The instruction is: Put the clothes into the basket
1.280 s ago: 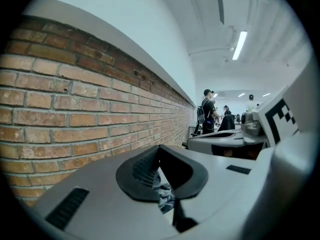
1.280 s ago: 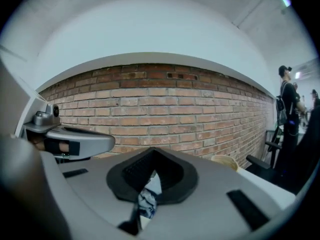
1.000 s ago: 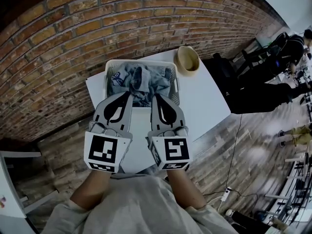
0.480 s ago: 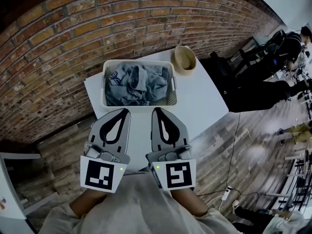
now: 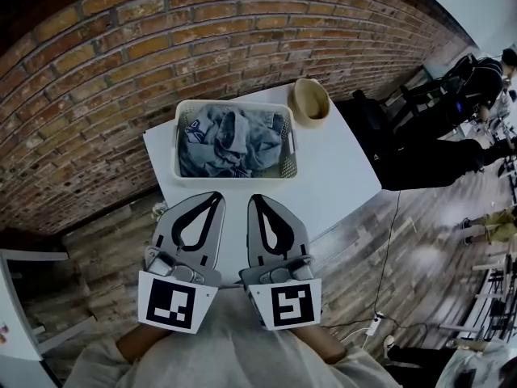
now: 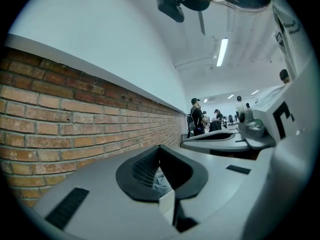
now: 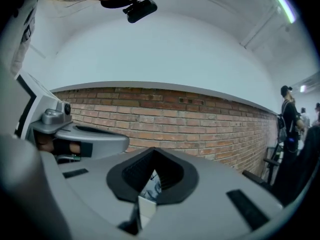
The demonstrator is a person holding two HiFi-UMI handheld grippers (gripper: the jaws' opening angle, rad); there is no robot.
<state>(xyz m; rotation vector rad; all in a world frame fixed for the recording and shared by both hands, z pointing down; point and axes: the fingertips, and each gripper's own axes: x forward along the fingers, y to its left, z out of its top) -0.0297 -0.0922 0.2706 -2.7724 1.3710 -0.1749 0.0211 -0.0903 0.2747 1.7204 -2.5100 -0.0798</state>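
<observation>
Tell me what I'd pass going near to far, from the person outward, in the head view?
The left gripper and right gripper side by side, both shut → table → basket holding clothes → brick wall.

The basket [image 5: 176,144] is pale plastic with a faint sheen, its walls pierced with small holes. The clothes [image 5: 230,140] are soft, crumpled grey-blue cloth, partly denim-like. The counter [image 5: 339,168] is smooth matt white. The bowl [image 5: 311,101] is tan and dull, woven or wooden; I cannot tell which. The wall [image 5: 105,71] is rough red brick with pale mortar. The floor [image 5: 380,249] is worn wood planks. The left gripper [image 5: 216,195] and right gripper [image 5: 254,197] are smooth matt grey plastic, and their jaws carry black ribbed pads [image 6: 142,166].
</observation>
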